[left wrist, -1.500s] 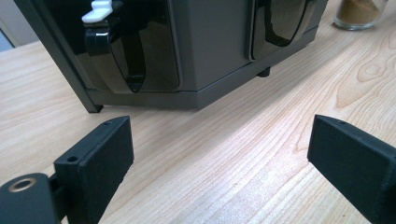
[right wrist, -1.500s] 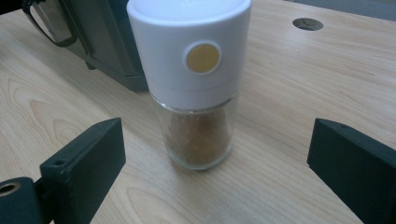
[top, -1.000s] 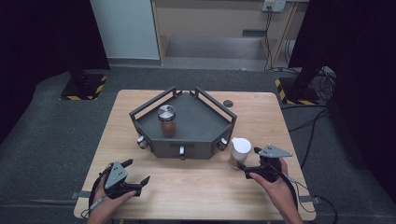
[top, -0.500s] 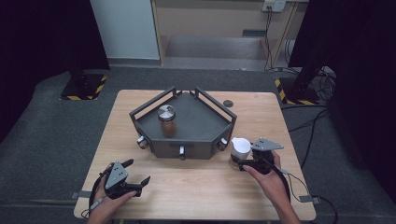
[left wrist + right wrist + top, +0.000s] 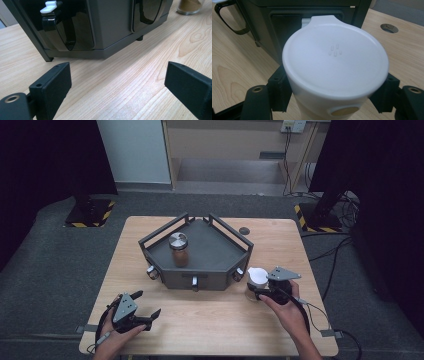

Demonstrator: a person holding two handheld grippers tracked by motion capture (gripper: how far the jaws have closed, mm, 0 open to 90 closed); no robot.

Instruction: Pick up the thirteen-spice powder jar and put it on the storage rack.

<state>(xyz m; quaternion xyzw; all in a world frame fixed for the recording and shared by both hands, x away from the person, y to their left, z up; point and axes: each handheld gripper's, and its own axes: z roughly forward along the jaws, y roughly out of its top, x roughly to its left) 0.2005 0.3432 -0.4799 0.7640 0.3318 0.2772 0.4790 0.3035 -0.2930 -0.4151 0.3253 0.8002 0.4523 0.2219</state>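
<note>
right gripper point(image 5: 256, 290): fingers just closing, now clamping the upright white-lidded spice jar point(image 5: 256, 281) on the wooden desk point(image 5: 215, 320), just right of the dark grey five-sided rack point(image 5: 210, 257) | left gripper point(image 5: 145, 309): fingers standing apart, holding nothing, well apart from jar | right hand nearer

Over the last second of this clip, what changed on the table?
The right hand-held gripper moved in toward the white-lidded jar beside the dark rack, and its jaws have just been closing; they now clamp the jar. The left hand-held gripper stayed open in place, and the brown jar in the rack stayed put.
</note>
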